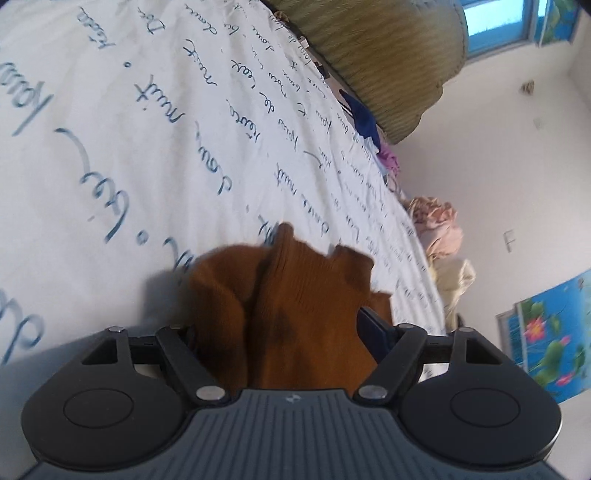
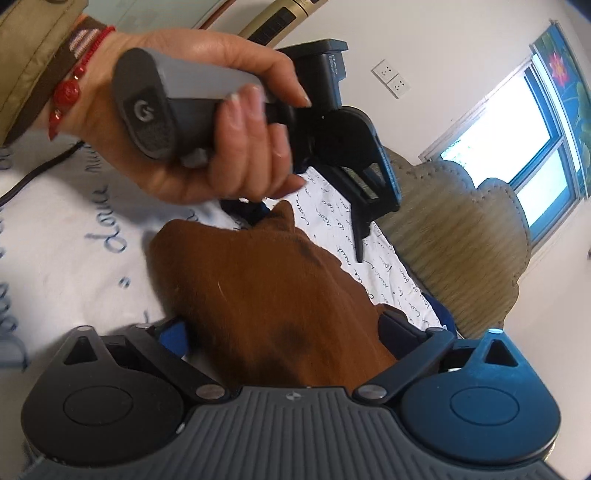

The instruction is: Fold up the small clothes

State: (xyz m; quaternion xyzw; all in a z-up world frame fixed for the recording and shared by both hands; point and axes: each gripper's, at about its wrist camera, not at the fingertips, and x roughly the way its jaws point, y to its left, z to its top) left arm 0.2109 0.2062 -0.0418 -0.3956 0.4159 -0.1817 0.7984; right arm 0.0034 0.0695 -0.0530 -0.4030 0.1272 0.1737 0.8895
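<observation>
Brown knit garment (image 1: 295, 295) — a small ribbed piece with darker smudges, held bunched above a white bedsheet (image 1: 129, 147) printed with blue cursive script. In the left wrist view it is seen filling the gap between the fingers of the left gripper (image 1: 291, 332); the fingers are pressed against the cloth on both sides, so the gripper is clenched on the garment. In the right wrist view the same garment (image 2: 258, 288) is seen passing between the fingers of the right gripper (image 2: 284, 332), likewise clamped onto it — the fingertips themselves are hidden by the fabric.

The left gripper (image 2: 354, 173) is also visible in the right wrist view, its grey handle grasped by a hand (image 2: 207, 122) with red beaded bracelets (image 2: 70, 92) at the wrist.

Beyond the far edge of the sheet, 1 olive cushion (image 1: 388, 55) and a heap of other clothes (image 1: 436, 225) are noted, with a blue-framed window (image 1: 495, 22) behind.
</observation>
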